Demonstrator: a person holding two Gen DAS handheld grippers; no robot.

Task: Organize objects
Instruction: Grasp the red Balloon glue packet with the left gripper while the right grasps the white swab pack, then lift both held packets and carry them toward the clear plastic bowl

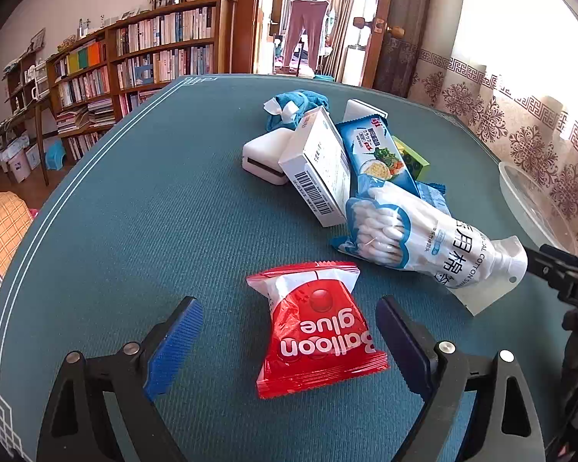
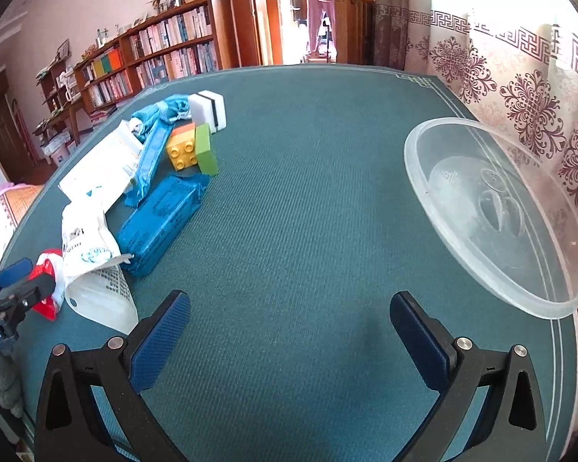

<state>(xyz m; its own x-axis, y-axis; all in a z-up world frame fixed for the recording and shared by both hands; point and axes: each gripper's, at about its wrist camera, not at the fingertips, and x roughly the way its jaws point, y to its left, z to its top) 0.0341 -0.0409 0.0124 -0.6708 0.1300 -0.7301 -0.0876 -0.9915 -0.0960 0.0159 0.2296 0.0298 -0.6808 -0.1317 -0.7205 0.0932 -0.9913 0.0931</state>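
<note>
The red balloon-glue packet (image 1: 318,329) lies flat on the tabletop (image 1: 173,211), between the spread jaws of the left hand-held gripper (image 1: 289,340), untouched. A slip is judged likely if the slick, puffy wrapper is pinched off-centre. The cotton-swab bag (image 1: 416,236) nearby could be snagged. The right hand-held gripper (image 2: 291,340) is held open and empty, low over bare cloth, near the clear plastic bowl (image 2: 481,261).

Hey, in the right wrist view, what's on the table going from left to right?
Red packet by the left tongs → cotton swab bag → blue wrapped pack → yellow toy brick → green block → clear plastic bowl at the far right.
</note>
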